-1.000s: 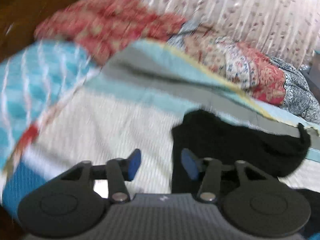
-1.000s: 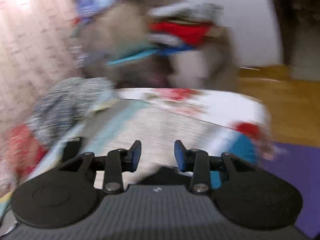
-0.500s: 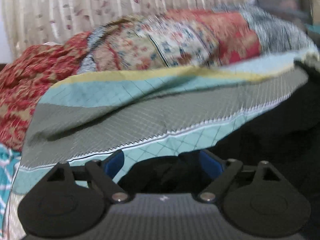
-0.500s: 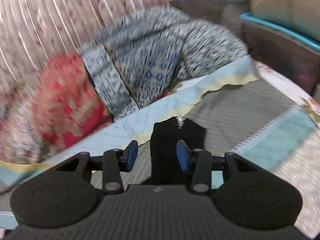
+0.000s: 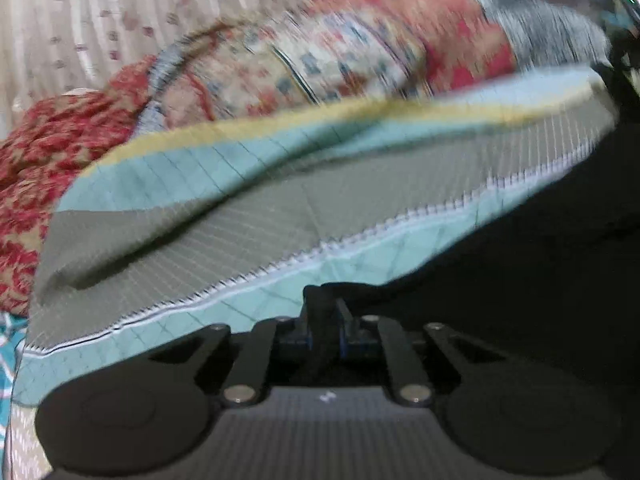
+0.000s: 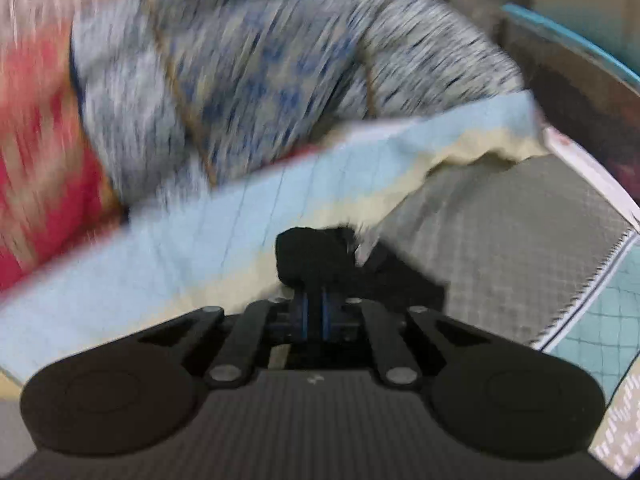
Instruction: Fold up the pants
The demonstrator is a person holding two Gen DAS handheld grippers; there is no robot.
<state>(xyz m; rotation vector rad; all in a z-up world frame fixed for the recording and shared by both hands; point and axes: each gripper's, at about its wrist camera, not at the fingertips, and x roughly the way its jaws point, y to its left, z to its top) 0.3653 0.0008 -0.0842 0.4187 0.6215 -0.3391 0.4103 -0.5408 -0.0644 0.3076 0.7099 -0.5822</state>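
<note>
Already the black pants point(image 5: 520, 280) lie spread on the bed, across the quilt point(image 5: 240, 232) with its grey, pale blue and yellow bands, and both tools have a pinch of them. Seen from the left wrist, the left tool point(image 5: 323, 334) has just closed its blue pads on a raised fold of the dark cloth at the garment's near edge; the rest of the pants runs off to the right as a broad black mass. Seen from the right wrist, the right tool point(image 6: 314, 316) has likewise just closed, clamping a bunched black end of the pants point(image 6: 316, 256) that sits over the yellow band. Patterned red and blue-grey bedding point(image 6: 240, 72) is heaped behind. By my judgement the fold itself has barely begun: two grips are secured, no neat layer shows yet, and the lifting, carrying over and smoothing all remain.
</note>
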